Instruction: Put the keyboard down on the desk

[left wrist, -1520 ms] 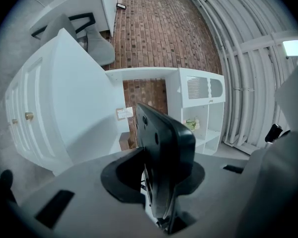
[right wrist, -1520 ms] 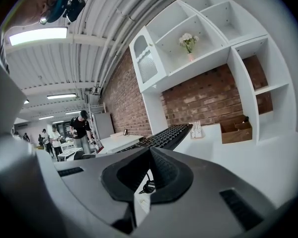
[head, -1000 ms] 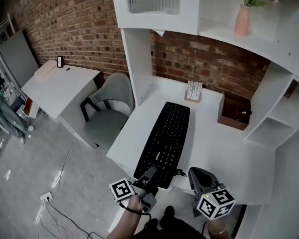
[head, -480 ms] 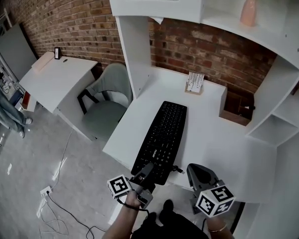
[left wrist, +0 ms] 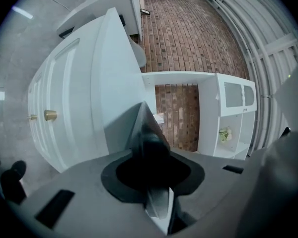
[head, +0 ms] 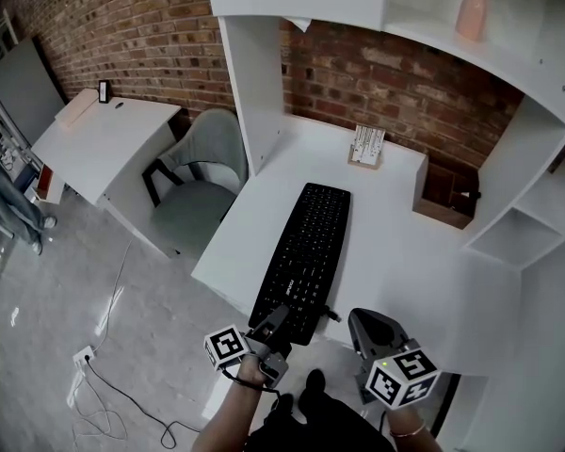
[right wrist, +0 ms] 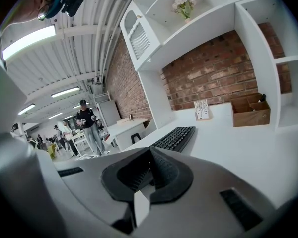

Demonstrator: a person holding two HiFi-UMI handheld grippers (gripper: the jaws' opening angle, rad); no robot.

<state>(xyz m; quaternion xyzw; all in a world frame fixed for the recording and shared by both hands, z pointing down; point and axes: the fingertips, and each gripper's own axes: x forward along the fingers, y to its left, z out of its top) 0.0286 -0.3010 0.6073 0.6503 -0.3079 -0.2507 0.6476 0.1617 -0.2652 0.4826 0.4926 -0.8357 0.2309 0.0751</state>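
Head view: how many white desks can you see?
2. The big desk lies under the keyboard, by the brick wall. The small desk stands at the left, beyond the grey chair. Others may be hidden past the left edge.

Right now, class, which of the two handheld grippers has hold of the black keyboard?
The left gripper: its jaws clamp the near end of the flat black keyboard at the white desk's front edge. The right gripper holds nothing and is clear of the keyboard.

The keyboard [head: 306, 257] has sunk toward the desk [head: 395, 243].
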